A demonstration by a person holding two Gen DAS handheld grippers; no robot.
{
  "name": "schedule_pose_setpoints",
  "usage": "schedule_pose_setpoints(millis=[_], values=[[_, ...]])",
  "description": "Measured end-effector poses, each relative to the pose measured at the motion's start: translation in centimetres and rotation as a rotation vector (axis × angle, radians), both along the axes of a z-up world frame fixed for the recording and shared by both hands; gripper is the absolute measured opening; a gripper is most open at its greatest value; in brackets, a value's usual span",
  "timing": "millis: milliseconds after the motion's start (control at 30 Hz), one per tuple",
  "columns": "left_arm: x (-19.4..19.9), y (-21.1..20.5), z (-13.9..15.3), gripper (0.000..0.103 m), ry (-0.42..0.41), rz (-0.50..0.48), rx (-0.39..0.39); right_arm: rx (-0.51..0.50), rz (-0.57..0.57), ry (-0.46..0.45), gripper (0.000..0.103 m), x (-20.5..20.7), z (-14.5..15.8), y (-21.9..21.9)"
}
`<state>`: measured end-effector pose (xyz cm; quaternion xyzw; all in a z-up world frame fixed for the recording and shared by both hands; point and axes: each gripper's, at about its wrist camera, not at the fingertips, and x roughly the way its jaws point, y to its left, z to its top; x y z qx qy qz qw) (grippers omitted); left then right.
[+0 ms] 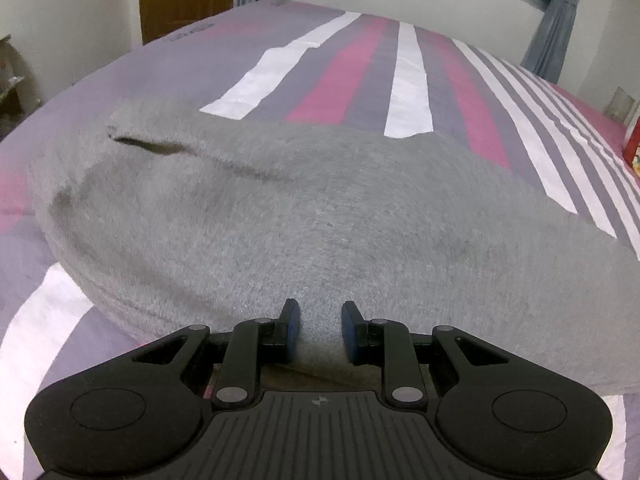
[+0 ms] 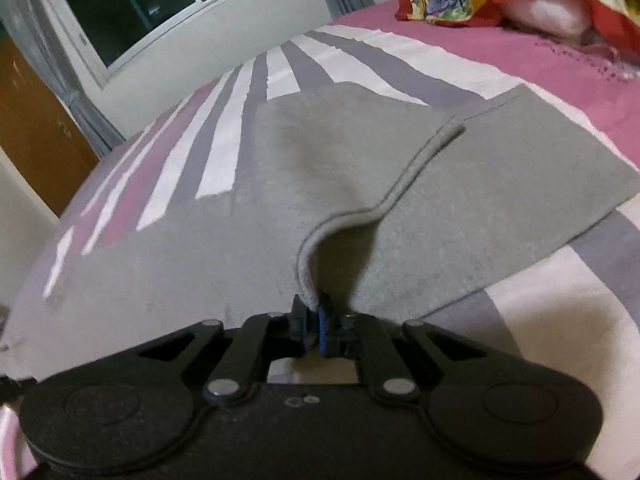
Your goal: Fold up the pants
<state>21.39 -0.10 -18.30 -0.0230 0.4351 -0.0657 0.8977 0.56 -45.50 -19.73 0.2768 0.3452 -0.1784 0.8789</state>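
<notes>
Right wrist view shows the right claw (image 2: 311,312) clamped on a thin hem edge of the grey pants (image 2: 360,168), which lie spread across the striped bed (image 2: 560,320) and fill the centre of the frame; the gripped edge rises in a small arch with a shadowed pocket beneath. The bite looks shallow, so a quick pull could strip the hem from the pads. Left wrist view shows the left claw (image 1: 320,320) with its jaws set narrowly apart around a bulge of the pants (image 1: 300,208) at lower centre; whether the pads press the cloth cannot be told. If only one layer is caught, the fold may drag unevenly and bunch near the slit at upper left.
</notes>
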Motion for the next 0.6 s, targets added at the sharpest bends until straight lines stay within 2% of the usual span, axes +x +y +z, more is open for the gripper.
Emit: schedule_pose_setpoints(millis=[33, 100, 133, 233, 367, 467, 533, 600], values=[[-0.1, -0.1, 0.2, 0.024, -0.003, 0.008, 0.000, 0.027, 0.001, -0.019, 0.025, -0.1, 0.2, -0.7], [-0.5, -0.4, 0.7, 0.024, -0.013, 0.010, -0.016, 0.083, -0.019, -0.068, 0.033, -0.6, 0.9, -1.5], [-0.8, -0.7, 0.9, 0.024, -0.018, 0.005, -0.028, 0.101, -0.032, -0.086, 0.041, -1.0, 1.2, -2.0], [-1.4, -1.9, 1.1, 0.024, -0.028, -0.018, -0.035, 0.121, -0.074, -0.124, 0.053, -1.5, 2.0, -4.1], [-1.5, -3.4, 0.7, 0.024, -0.017, -0.032, -0.024, 0.139, -0.142, -0.121, 0.055, -2.7, 2.0, -6.5], [-1.6, -3.7, 0.4, 0.025, -0.013, -0.025, -0.007, 0.119, -0.190, -0.088, 0.051, -1.7, 1.2, -8.9], [-1.7, -3.6, 0.4, 0.026, -0.009, -0.020, -0.009, 0.148, -0.225, -0.098, 0.045, -1.3, 0.6, -10.4], [-1.8, -3.6, 0.4, 0.027, -0.008, -0.018, -0.008, 0.159, -0.248, -0.107, 0.044, -0.6, 0.1, -11.6]])
